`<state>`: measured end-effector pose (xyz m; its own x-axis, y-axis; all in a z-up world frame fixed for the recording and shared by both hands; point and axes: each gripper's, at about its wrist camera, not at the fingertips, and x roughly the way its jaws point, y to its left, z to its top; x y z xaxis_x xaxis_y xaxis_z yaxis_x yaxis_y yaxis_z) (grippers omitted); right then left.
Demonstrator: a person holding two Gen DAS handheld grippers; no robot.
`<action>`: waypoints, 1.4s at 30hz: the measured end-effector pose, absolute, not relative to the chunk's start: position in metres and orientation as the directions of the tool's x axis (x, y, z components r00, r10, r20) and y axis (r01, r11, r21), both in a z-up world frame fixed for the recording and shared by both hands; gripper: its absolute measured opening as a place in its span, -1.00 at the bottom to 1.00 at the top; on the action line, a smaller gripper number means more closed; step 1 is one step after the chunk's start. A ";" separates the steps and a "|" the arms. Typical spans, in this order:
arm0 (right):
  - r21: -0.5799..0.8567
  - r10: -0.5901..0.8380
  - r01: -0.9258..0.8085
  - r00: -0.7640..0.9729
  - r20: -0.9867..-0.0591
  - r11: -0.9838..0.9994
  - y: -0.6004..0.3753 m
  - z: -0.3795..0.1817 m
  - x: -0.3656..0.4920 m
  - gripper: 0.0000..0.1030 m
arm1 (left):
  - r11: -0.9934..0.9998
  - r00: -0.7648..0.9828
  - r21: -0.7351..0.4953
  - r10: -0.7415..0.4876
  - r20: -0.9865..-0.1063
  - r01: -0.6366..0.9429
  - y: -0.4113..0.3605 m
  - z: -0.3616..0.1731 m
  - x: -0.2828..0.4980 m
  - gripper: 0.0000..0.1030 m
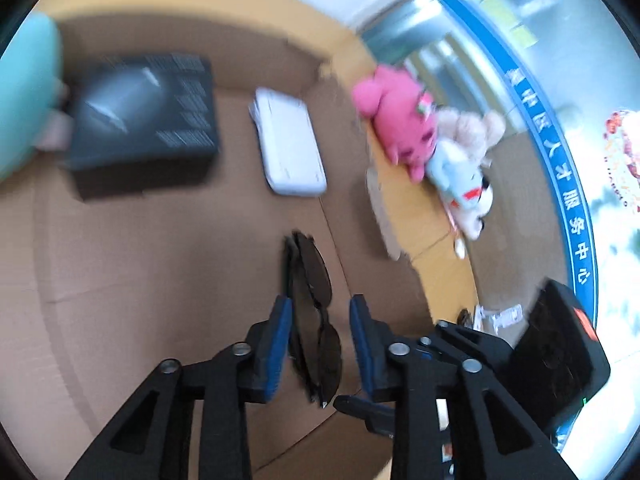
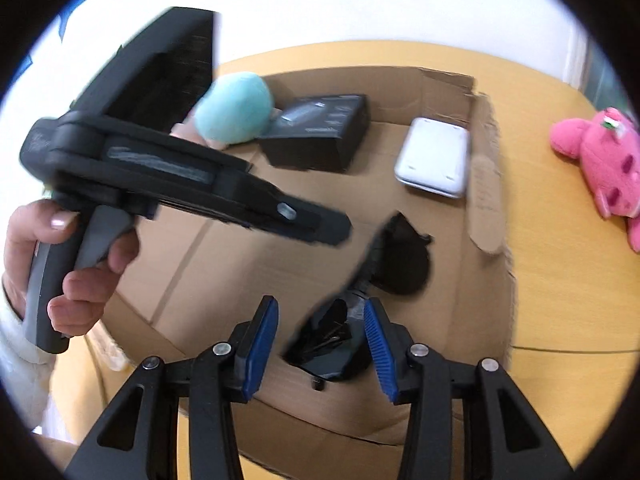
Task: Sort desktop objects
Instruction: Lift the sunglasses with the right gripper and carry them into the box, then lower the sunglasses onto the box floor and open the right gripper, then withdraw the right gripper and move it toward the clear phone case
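- The table point(image 2: 552, 280), with a yellow-orange wooden top, spreads ahead and to the right of the right tongs point(image 2: 320, 308).
- A plain white wall point(image 2: 360, 8) stands beyond its far edge.
- A thin dark cable point(image 2: 568, 349) lies on it, right of those tongs.
- A glass front point(image 1: 460, 52) rises far ahead-right of the left tongs point(image 1: 320, 308), crossed by a blue band point(image 1: 560, 184) with white Chinese characters.
- A blurred red-and-white decoration point(image 1: 624, 148) sits further right.
- White paper slips point(image 1: 504, 314), blurred, lie just right of the left tongs.

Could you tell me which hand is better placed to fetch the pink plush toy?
Probably right: the pink plush toy lies right of the cardboard box, while the left gripper hangs over the sunglasses inside.
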<state>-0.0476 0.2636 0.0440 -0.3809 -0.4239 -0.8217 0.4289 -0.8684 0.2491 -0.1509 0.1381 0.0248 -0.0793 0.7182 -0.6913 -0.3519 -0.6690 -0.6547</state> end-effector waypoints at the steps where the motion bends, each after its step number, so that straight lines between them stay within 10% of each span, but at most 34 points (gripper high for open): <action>1: 0.256 -0.438 0.455 -0.356 -0.826 -0.853 0.257 0.046 -0.051 -0.15 | -0.684 -0.125 -0.635 0.710 -0.693 -0.359 0.125 0.034 -0.147 -0.33; 25: 0.153 -0.234 0.402 -0.161 -0.959 -0.903 0.243 -0.003 -0.080 -0.08 | -0.825 -0.410 -0.477 0.565 -0.716 -0.303 -0.015 0.060 -0.077 -0.22; 42: -0.018 -0.329 0.476 -0.634 -0.700 -0.879 0.234 0.098 0.024 0.56 | -0.934 -0.632 -0.237 0.356 -0.688 -0.269 -0.048 0.102 -0.004 0.35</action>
